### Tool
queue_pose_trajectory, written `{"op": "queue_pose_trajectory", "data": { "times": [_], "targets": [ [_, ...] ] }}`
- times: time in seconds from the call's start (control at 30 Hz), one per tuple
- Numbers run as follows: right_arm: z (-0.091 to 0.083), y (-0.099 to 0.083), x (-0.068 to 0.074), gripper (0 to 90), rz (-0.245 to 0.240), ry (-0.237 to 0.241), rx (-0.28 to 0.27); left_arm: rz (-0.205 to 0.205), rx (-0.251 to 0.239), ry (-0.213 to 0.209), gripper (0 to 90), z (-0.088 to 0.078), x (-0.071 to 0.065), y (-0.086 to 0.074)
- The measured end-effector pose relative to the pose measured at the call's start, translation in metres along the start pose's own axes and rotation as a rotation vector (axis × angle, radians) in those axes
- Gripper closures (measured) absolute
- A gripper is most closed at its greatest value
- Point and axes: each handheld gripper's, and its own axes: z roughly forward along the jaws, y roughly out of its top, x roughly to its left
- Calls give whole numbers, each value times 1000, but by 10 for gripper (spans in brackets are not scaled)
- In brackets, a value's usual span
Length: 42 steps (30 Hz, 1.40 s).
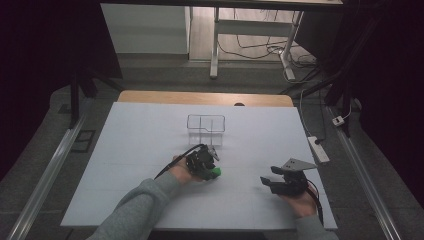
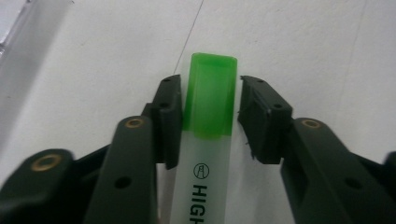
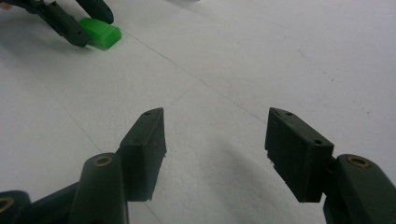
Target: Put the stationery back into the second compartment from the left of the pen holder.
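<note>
A highlighter [image 2: 211,154] with a green cap [image 2: 212,88] and a white body lies on the white table [image 1: 125,150]. My left gripper [image 2: 210,86] straddles the cap: one pad [image 2: 170,112] touches it, while a thin gap remains at the other pad. The high view places this left gripper [image 1: 212,169] near the table's middle, the green cap [image 1: 215,173] poking out beside it. My right gripper [image 1: 268,177] rests open on the table to the right, nothing between its fingers [image 3: 215,116]. Its view catches the cap [image 3: 102,33] far off, beside the left gripper [image 3: 79,21].
A clear plastic container [image 1: 206,124] with a divider stands on the table just beyond the left gripper. A white power strip [image 1: 318,149] and cables lie on the floor off the right edge. Desk legs [image 1: 215,45] stand behind the table.
</note>
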Motion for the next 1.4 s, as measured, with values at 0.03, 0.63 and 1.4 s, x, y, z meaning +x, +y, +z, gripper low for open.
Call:
{"op": "queue_pose_trajectory", "data": {
  "times": [0.03,0.63,1.4],
  "targets": [
    [0,0,0,373,-3,-1,6,10,3,2,610,0,-1,1],
    [0,0,0,374,0,-8,7,12,-13,13,667,-3,-2,-2],
    [0,0,0,373,3,-14,6,-89,-235,32,666,-55,12,-19]
  ]
}}
